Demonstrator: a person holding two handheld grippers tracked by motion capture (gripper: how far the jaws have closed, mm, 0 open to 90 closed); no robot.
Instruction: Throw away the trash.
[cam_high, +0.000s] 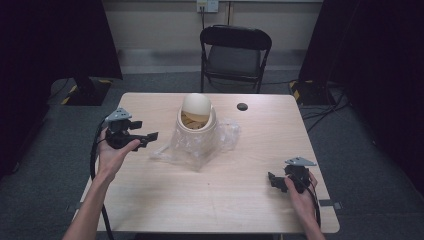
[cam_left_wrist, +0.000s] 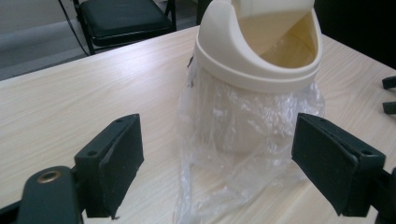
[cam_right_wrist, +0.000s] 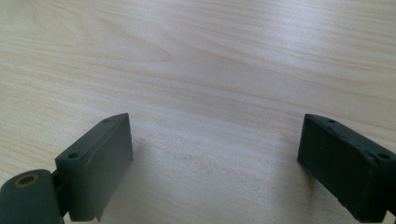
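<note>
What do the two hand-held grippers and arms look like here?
Left hand-held gripper and right hand-held gripper are black, each topped by a grey three-cornered plate. The flat black jaw pads have small screw holes, with a brass-ringed pivot at the base. A black cable trails from the left one. Forearms are bare, no sleeves.

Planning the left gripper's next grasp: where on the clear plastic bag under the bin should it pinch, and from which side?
Probably the loose flap of the clear plastic bag that spreads flat on the table at the bin's left front. It lies free of the cream swing-lid bin and nearest the left gripper, whose jaws stand open. Come in low from the left, jaws straddling the crumpled edge.
</note>
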